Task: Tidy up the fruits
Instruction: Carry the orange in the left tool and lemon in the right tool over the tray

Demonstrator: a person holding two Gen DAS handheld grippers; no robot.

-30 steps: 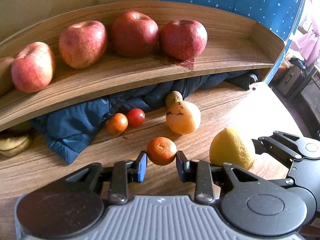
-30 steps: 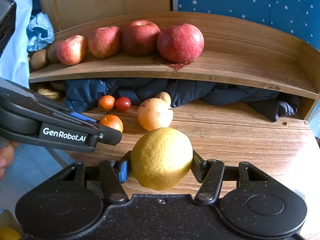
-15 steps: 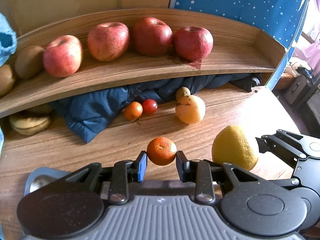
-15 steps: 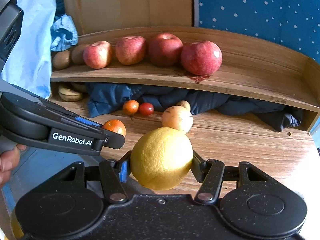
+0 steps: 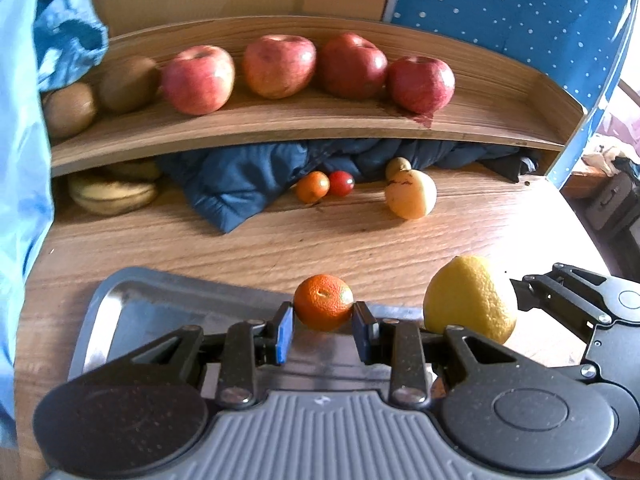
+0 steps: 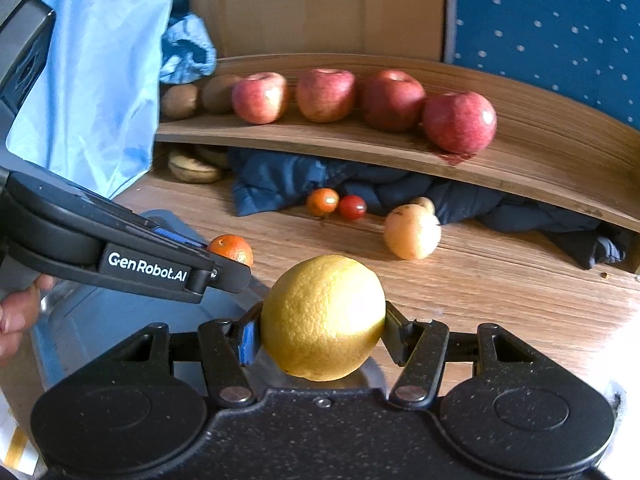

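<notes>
Left hand-held gripper [image 5: 323, 322] clamped on mandarin [image 5: 323, 306]; right hand-held gripper [image 6: 322, 334] on lemon [image 6: 322, 317]. Both had withdrawn from shelf [image 5: 280, 124]; metal tray [image 5: 132, 312] newly below, suggesting drop-off.

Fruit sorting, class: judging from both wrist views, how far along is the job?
Done: four apples and two kiwis line the shelf. In hand: left gripper clamps a mandarin above the metal tray; right gripper holds a lemon. Left: small orange fruit, cherry tomato and a pale yellow fruit on the table.
</notes>
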